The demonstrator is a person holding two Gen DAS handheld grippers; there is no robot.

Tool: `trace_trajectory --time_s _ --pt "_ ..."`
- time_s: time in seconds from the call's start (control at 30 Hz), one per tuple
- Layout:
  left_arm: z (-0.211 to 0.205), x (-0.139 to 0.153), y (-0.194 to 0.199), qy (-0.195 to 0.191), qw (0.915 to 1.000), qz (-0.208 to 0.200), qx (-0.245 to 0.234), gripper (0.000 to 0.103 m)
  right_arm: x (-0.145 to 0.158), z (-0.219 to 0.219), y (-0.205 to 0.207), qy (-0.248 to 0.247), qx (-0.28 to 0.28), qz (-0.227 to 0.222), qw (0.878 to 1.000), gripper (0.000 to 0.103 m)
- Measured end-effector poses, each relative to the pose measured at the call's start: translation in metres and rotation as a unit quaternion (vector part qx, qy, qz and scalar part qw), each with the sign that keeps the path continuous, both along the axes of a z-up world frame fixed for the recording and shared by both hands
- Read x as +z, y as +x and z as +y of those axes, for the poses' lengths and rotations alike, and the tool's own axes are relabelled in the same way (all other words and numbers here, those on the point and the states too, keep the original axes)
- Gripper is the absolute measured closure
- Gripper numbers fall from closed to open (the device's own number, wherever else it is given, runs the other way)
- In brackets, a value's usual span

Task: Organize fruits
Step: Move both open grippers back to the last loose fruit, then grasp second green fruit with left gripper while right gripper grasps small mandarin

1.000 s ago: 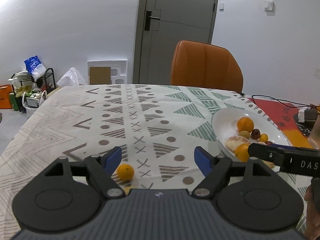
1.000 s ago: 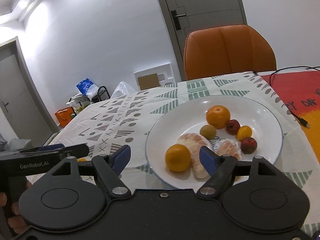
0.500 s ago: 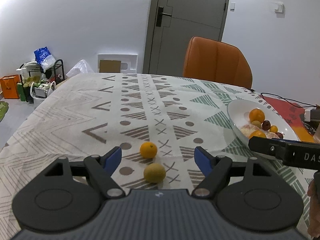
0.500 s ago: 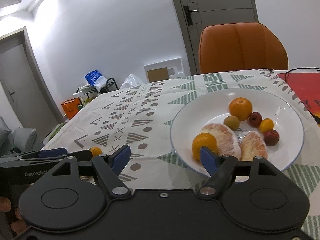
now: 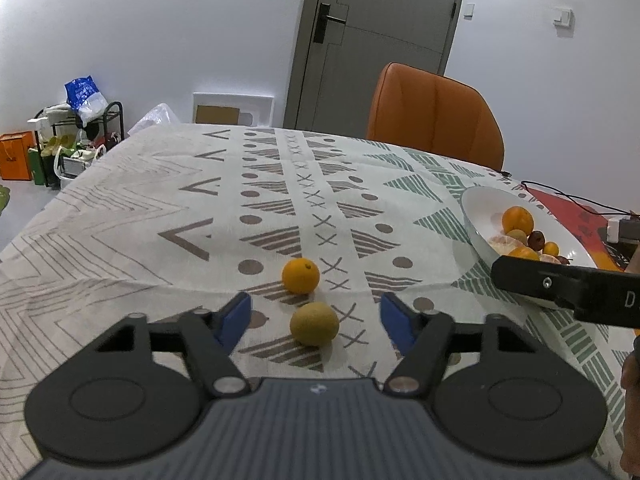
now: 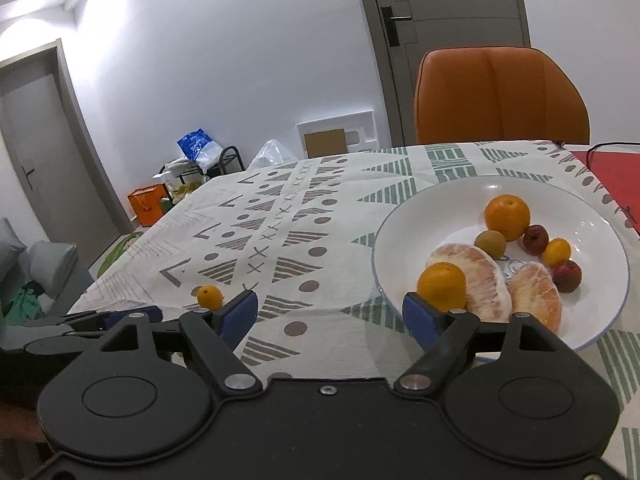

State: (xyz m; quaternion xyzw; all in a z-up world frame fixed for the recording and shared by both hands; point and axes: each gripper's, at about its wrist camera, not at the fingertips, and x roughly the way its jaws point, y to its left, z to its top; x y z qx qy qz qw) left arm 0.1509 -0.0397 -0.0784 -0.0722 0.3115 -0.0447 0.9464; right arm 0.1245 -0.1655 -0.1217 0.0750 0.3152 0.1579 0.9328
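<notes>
A yellow-green round fruit (image 5: 315, 323) lies on the patterned tablecloth between the blue fingertips of my left gripper (image 5: 316, 318). Its jaws are closing, and a gap shows on each side of the fruit. A small orange (image 5: 301, 275) sits just beyond it, also seen as the small orange (image 6: 210, 297) in the right wrist view. The white plate (image 6: 440, 208) holds two oranges, peeled citrus halves and several small fruits. My right gripper (image 6: 330, 312) stands open over the cloth at the plate's left rim, nothing between its fingers. The nearer orange (image 6: 442, 286) lies just behind its right fingertip.
An orange chair (image 5: 436, 116) stands at the table's far side. A red mat with a black cable (image 5: 568, 204) lies right of the plate (image 5: 472, 216). A rack with bags (image 5: 80, 128) stands on the floor to the left. The right gripper's black body (image 5: 560, 292) crosses the plate's near edge.
The left gripper advanced and sank over the two loose fruits; the yellow-green one now sits between its jaws, which have narrowed. The right gripper slid left, so the plate sits further right in its view.
</notes>
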Motion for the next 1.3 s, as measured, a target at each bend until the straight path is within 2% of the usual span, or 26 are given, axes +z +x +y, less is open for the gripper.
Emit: trace_trajectory --time_s 0.03,0.1,0.7,1.07,1.3 --pt "0.001 -0.001 0.001 -0.003 1.0000 0.002 -0.003 0.049 0.000 0.002 0.000 -0.001 0.001 0.000 1.000 0.024" --pt "0.003 -0.003 0.003 -0.004 0.9999 0.009 -0.011 0.078 0.001 0.005 0.002 -0.003 0.002 0.000 1.000 0.024" --pt "0.053 0.012 -0.008 -0.014 0.9993 -0.012 0.032 0.078 -0.001 0.058 0.016 -0.012 0.059 -0.001 0.998 0.024" --pt "0.082 0.020 -0.015 -0.014 0.9977 -0.021 0.063 0.078 -0.008 0.091 0.028 -0.015 0.098 0.011 0.995 0.041" --pt "0.098 0.022 -0.019 -0.015 0.9966 -0.023 0.078 0.078 -0.012 0.107 0.036 -0.018 0.107 0.019 0.994 0.046"
